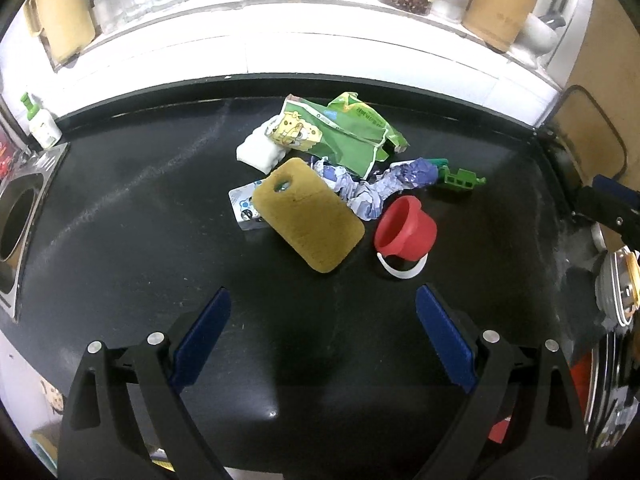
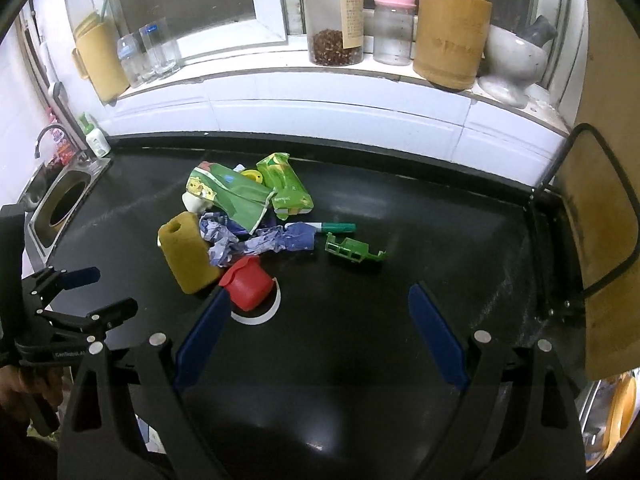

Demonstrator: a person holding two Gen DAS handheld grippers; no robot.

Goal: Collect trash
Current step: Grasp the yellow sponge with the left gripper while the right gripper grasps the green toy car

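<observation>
A heap of trash lies mid-counter on the black countertop [image 1: 120, 240]. In it are a torn green snack bag [image 1: 344, 132], a crumpled purple-white wrapper [image 1: 376, 188], a yellow sponge [image 1: 312, 220], a red cup [image 1: 404, 228] on its side with a white handle, and a green plastic piece [image 1: 460, 180]. My left gripper [image 1: 323, 292] is open and empty, just short of the sponge and cup. My right gripper [image 2: 320, 291] is also open and empty. The red cup [image 2: 246, 284] lies beside its left fingertip, and the green plastic piece [image 2: 352, 250] and a green marker [image 2: 332, 227] lie beyond.
A steel sink [image 1: 16, 224] with a soap bottle [image 1: 40, 120] sits at the left end of the counter. Glasses, a jar [image 2: 334, 16], a baby bottle [image 2: 393, 20] and a bamboo utensil holder [image 2: 450, 36] line the windowsill. A wooden cutting board [image 2: 600, 248] in a rack stands at the right edge.
</observation>
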